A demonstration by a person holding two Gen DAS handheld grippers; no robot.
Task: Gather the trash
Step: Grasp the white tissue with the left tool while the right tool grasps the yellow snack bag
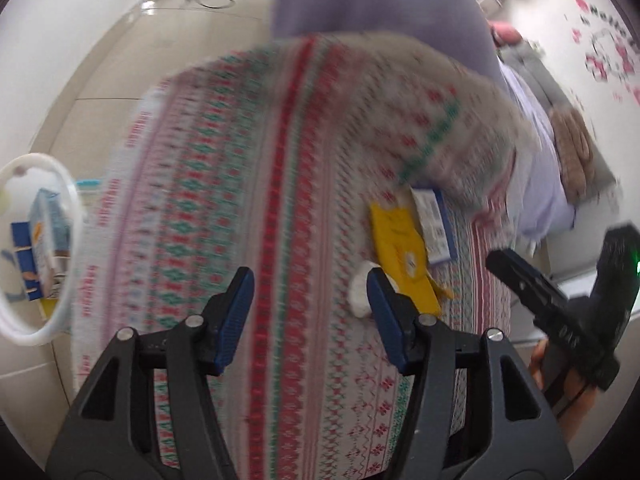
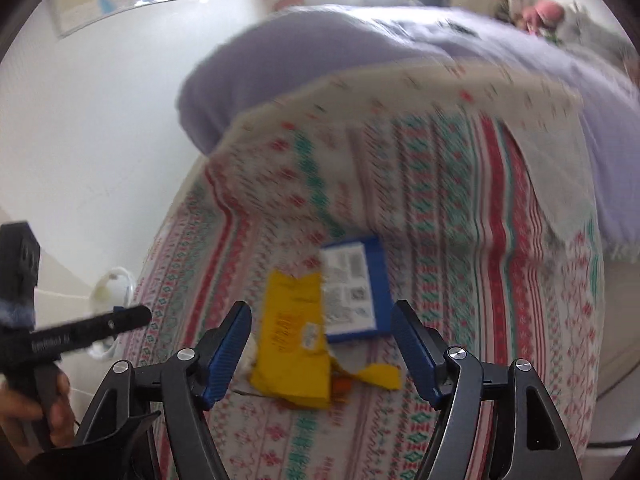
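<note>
A torn yellow wrapper (image 2: 294, 344) lies on the patterned bedspread (image 2: 460, 208), with a blue-edged white card (image 2: 354, 288) beside it and a small white wad (image 2: 249, 354) at its left. My right gripper (image 2: 320, 350) is open just above the wrapper. In the left wrist view my left gripper (image 1: 310, 316) is open and empty over the bedspread (image 1: 248, 184), left of the yellow wrapper (image 1: 400, 256), the card (image 1: 434, 220) and the white wad (image 1: 360, 292). Both views are blurred.
A white bin (image 1: 66, 248) holding cartons stands on the floor left of the bed; it also shows in the right wrist view (image 2: 114, 284). A lilac duvet (image 2: 360, 48) and a folded patterned blanket (image 1: 420, 120) cover the far part of the bed. A wall is on the left.
</note>
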